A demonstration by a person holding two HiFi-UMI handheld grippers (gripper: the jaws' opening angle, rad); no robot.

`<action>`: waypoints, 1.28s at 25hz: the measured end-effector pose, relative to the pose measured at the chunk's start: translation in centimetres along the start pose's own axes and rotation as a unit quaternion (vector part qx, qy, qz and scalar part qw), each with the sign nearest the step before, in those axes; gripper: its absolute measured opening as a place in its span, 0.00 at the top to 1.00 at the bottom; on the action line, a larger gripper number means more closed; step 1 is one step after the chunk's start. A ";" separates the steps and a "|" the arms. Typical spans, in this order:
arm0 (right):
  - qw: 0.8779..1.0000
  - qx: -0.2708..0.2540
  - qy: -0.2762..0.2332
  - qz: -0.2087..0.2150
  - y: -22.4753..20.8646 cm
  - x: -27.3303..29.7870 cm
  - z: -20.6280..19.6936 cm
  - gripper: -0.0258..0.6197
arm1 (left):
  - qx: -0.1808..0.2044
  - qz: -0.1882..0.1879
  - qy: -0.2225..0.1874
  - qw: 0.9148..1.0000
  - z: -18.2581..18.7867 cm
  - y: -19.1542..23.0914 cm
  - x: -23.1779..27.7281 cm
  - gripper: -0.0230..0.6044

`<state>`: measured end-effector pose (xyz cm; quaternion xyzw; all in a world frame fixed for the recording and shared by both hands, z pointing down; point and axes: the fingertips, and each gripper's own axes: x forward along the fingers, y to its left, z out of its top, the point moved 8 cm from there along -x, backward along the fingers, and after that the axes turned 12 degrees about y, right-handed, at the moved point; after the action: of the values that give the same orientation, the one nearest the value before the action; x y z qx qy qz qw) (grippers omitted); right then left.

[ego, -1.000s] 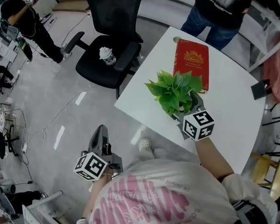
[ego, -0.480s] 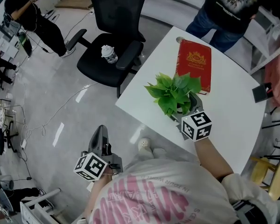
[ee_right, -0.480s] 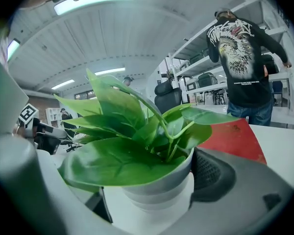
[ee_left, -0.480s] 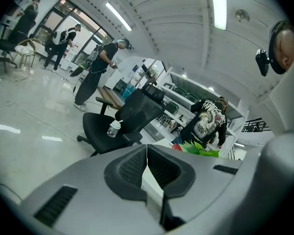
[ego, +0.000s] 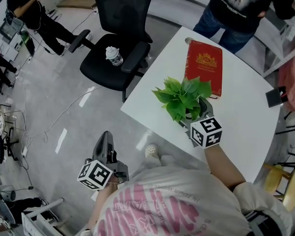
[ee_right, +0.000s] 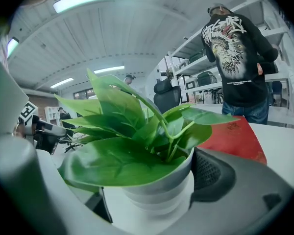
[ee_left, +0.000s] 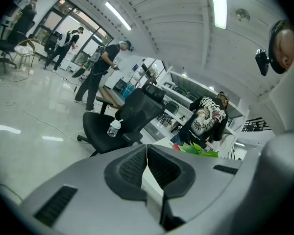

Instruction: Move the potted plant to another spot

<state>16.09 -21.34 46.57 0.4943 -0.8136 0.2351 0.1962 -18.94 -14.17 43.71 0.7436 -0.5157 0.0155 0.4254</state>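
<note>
Right gripper view shows the right gripper (ee_right: 154, 196) clamped around the white pot of the potted plant (ee_right: 137, 146), which stands on the table (ego: 246, 107) at 7 o'clock from the red book (ego: 203, 65). The left gripper (ee_left: 146, 155) has its jaws together and holds nothing. I think the smooth pot may slip or tip if it is lifted fast.

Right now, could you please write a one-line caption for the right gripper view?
Right tool gripping the potted plant by its white pot, red book and a standing person behind.

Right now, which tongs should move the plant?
Right. The right tongs clamp the plant by its pot on the table; the left tongs hang shut and empty over the floor.
</note>
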 end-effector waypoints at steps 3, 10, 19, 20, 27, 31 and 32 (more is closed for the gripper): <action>1.000 0.000 0.000 0.001 0.1 0.2 0.0 0.13 | 0.000 0.001 0.000 1.000 0.1 0.2 0.0 0.92; 1.000 0.002 -0.001 0.003 -0.1 -0.4 -0.4 0.13 | -0.001 -0.001 0.002 1.000 -0.3 -0.2 -0.1 0.92; 1.000 0.007 0.004 0.002 -0.2 -0.1 -0.8 0.13 | -0.002 -0.005 0.007 1.000 -0.1 0.1 0.3 0.92; 1.000 0.005 0.005 0.002 -0.2 0.0 -0.8 0.13 | -0.004 -0.005 0.007 1.000 -0.1 0.1 0.3 0.92; 1.000 -0.005 0.010 0.001 -0.3 0.0 -0.8 0.13 | -0.006 -0.007 0.009 1.000 -0.2 -0.2 0.5 0.92; 1.000 -0.005 0.009 0.002 -0.4 0.1 -0.9 0.13 | -0.005 -0.003 0.009 1.000 -0.4 0.0 0.3 0.92; 1.000 -0.005 0.008 0.003 -0.4 0.1 -1.0 0.13 | -0.006 -0.003 0.009 1.000 -0.5 0.0 0.3 0.92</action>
<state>16.53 -21.00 47.49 0.4891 -0.8145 0.2353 0.2051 -18.61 -14.07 44.16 0.7423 -0.5100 0.0181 0.4342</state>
